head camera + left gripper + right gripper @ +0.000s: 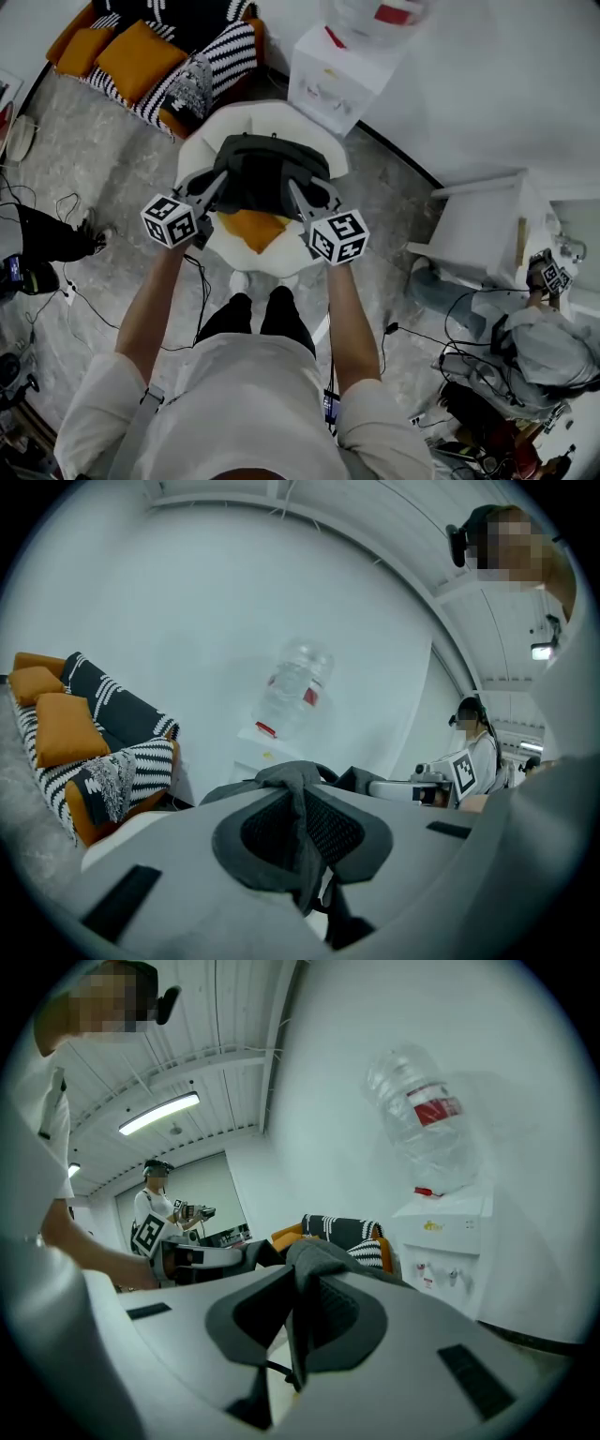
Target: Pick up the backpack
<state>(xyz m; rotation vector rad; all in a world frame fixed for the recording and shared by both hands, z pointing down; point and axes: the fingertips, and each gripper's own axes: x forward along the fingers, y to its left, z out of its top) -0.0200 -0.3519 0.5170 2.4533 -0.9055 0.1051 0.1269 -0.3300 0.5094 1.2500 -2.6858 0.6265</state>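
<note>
**Over the white chair: backpack clamped from both sides**

Above the white chair (267, 117), you are holding the dark backpack (261, 173). Whether it is touching the seat is not showing from overhead. Your left gripper (216, 186) and right gripper (298, 194) are each pinching a fold of its mesh-lined fabric (302, 803), with the jaws standing narrow on it. Their broad grey jaws are blocking most of the bag in both gripper views. An orange cushion (253, 228) is peeking out only partly beneath.
</note>
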